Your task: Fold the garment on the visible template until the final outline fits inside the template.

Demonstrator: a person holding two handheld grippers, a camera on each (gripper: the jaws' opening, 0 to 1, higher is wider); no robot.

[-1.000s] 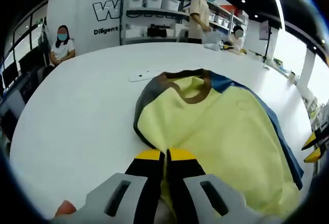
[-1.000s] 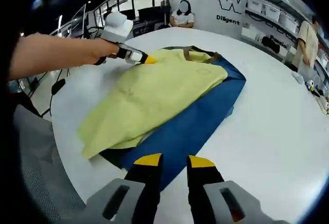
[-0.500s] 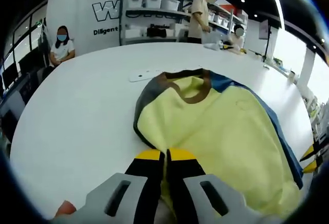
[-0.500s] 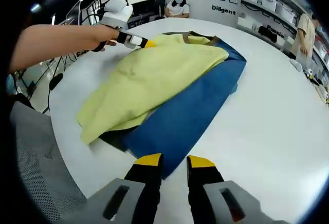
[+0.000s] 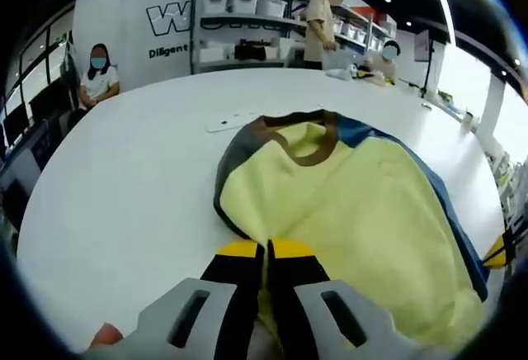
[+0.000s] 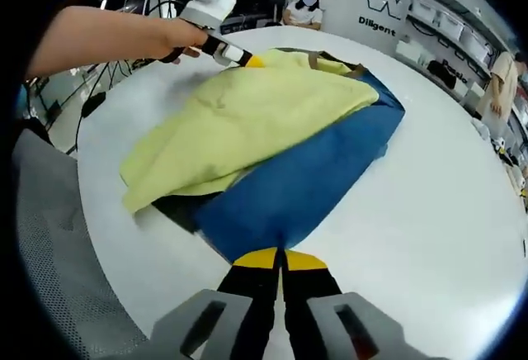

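Shelving with bins (image 5: 247, 21), seated person (image 5: 99, 71), white table (image 5: 124, 178)

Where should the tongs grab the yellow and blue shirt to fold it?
Probably at the edges. The shirt lies flat, so each tongs slides in low from the table side: left tongs by the yellow shoulder, right tongs at the blue hem corner.

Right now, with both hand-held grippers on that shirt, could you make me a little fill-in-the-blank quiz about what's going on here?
1. The garment is yellow on its front and ____ on its other panel.
2. The right hand-held gripper is shut on the garment's ____ edge.
3. The left hand-held gripper pinches the ____ fabric near the brown collar.
4. The garment lies on a ____ table.

Missing words: blue; blue; yellow; white
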